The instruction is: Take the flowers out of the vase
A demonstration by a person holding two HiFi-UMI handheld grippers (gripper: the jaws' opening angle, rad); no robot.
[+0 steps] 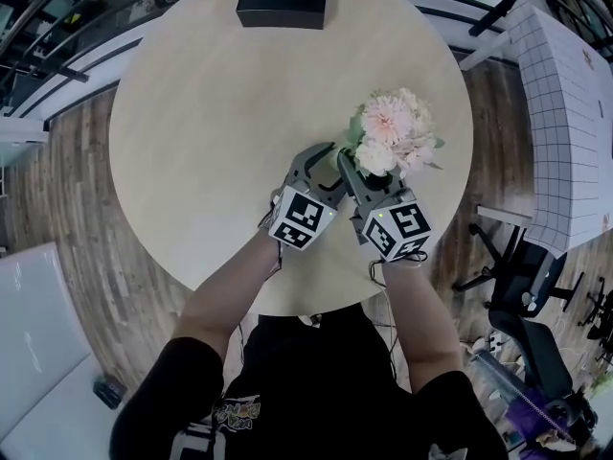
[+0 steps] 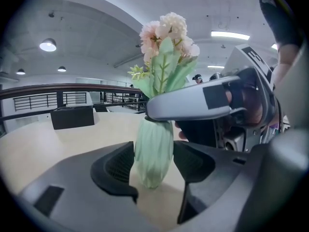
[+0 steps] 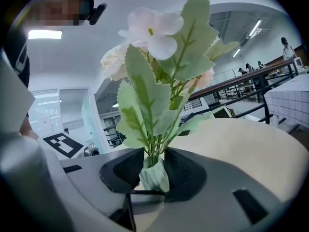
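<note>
Bright, even light from white ceiling strip lamps (image 2: 230,35), faint shadows, fisheye-bent edges, black vignetted corners, blurry close foreground.

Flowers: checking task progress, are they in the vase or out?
In: the flowers have stems running down into the green vase.

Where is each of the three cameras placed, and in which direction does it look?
Head view: on the person's head, looking steeply down at the round table; both forearms, left gripper and right gripper show.
Left gripper view: on the left gripper, looking across the table at the vase between its own fingers.
Right gripper view: on the right gripper, looking at the flowers, stems between its own fingers.
Shared: both gripper views show the vase and flowers.
</note>
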